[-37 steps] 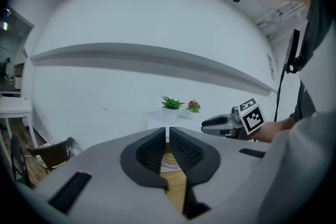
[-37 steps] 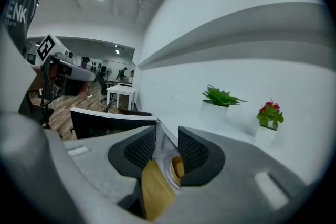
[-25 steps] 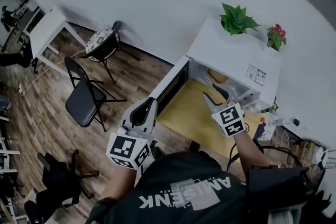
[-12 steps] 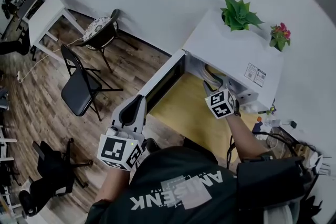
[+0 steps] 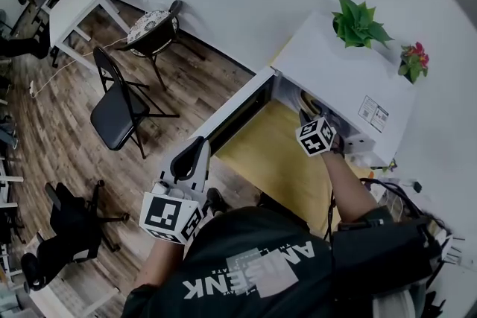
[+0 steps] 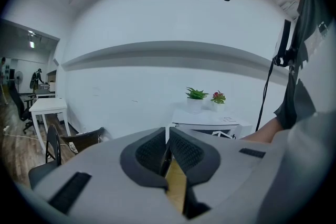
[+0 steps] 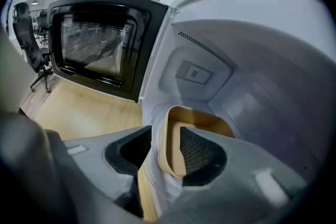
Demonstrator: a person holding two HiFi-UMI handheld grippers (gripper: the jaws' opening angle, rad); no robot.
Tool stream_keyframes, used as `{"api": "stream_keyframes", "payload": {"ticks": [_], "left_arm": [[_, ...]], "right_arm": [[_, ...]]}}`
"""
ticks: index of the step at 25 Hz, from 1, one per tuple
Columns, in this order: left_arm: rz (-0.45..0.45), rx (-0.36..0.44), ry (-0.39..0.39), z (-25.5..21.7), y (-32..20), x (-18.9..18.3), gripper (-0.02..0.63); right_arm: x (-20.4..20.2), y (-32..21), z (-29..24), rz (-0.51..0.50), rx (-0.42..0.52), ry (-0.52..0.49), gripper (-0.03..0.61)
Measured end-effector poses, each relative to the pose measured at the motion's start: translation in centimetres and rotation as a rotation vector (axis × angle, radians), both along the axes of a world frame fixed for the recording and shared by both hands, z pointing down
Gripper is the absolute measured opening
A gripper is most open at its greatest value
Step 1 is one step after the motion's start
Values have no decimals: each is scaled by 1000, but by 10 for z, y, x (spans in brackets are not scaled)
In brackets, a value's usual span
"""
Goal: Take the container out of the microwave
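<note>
The right gripper [image 7: 168, 144] is reaching inside the open microwave [image 5: 335, 71], and its 2 jaws straddle the near wall of the container [image 7: 202, 118]: 1 pad inside the bowl, 1 outside. Both pads look pressed against that wall, so I'd say the pinch is already made. The container sits on the cavity floor toward the front, with the perforated side wall of the microwave behind it.

From here, I think the job is a clean withdrawal. A pinch on 1 wall lets a bowl swing, so I would keep the squeeze firm and raise it only just off the floor. Then I'd draw it straight back toward the opening with the rim level. The door [image 7: 100, 44] stands swung wide on the left, so the way out over the yellow bench [image 5: 268, 160] looks free. Dragging the base over the cavity's front lip is the risk I'd watch.

The left gripper [image 6: 168, 152] hangs low beside the person, well apart from the microwave. Its jaws are nearly together with nothing between them. It could come under the container once that is clear.

The container looks like a thin-walled bowl, tan inside and pale outside, with a rounded rim. I can't tell whether anything is in it. It looks light, and the wall may flex under the pads.
</note>
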State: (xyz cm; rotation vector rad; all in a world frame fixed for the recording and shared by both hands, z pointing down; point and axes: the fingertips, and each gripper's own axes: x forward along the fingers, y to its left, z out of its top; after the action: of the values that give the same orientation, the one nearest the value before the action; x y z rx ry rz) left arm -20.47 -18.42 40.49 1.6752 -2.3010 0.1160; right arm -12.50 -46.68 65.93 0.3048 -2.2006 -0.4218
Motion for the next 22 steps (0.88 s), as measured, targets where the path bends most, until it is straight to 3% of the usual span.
{"api": "stream_keyframes", "payload": {"ticks": [8,14,22], "left_arm": [[-13,-4,4,-3,12,-2,5],[-21,-14,12,1,18,-3,5],[22,-5,8,-6,25,-7,3]], "right_arm": [[-1,-5,9,6,28,14,134],[1,-8,10,-13,65,48,44],[5,11,-10,4,48,21,28]]}}
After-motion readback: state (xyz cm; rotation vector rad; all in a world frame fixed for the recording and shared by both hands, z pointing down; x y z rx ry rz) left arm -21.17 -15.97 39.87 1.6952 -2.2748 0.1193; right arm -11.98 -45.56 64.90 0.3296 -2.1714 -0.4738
